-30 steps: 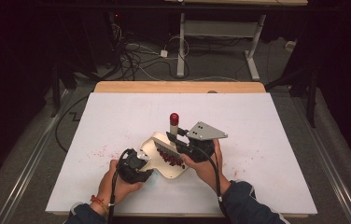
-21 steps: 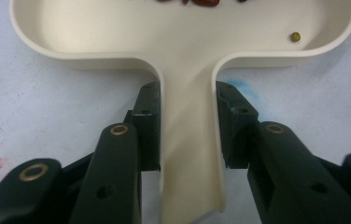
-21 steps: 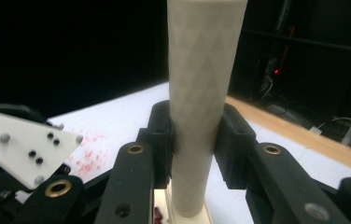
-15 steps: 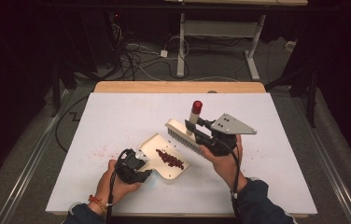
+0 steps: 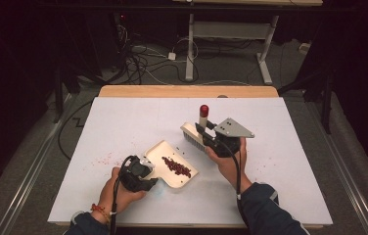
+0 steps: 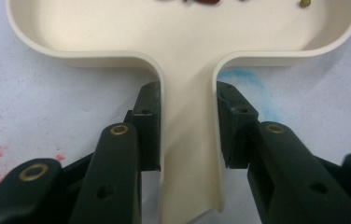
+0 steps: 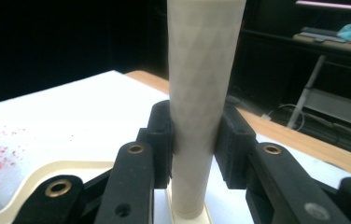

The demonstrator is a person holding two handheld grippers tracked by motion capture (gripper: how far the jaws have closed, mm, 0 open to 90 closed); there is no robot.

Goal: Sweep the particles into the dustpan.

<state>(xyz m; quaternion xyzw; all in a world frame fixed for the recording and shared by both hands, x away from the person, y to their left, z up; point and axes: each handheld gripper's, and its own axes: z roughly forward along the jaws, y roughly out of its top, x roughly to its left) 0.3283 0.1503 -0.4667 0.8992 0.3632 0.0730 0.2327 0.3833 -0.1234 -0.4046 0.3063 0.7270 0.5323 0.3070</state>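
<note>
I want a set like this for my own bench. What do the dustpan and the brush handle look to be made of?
The dustpan looks like moulded plastic: cream, smooth, slightly glossy, with rounded seamless walls. The brush handle also seems plastic, off-white and matt, with a faint faceted pattern, perhaps printed; its tip is glossy red.

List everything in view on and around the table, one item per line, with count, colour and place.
Table: one, white top with a wooden far edge, centre of the high view.
Dustpan: one, cream, near-left of centre on the table, handle clamped in the left tongs.
Beans: a small pile, dark red, inside the dustpan.
Red specks: scattered, on the table left of the dustpan.
Brush: one, cream with a red-tipped handle, right of the dustpan, handle clamped in the right tongs.
Cables: several, dark and white, on the floor beyond the table.
Desk frame: one, white, behind the table.
Hands: two, near edge.
</note>
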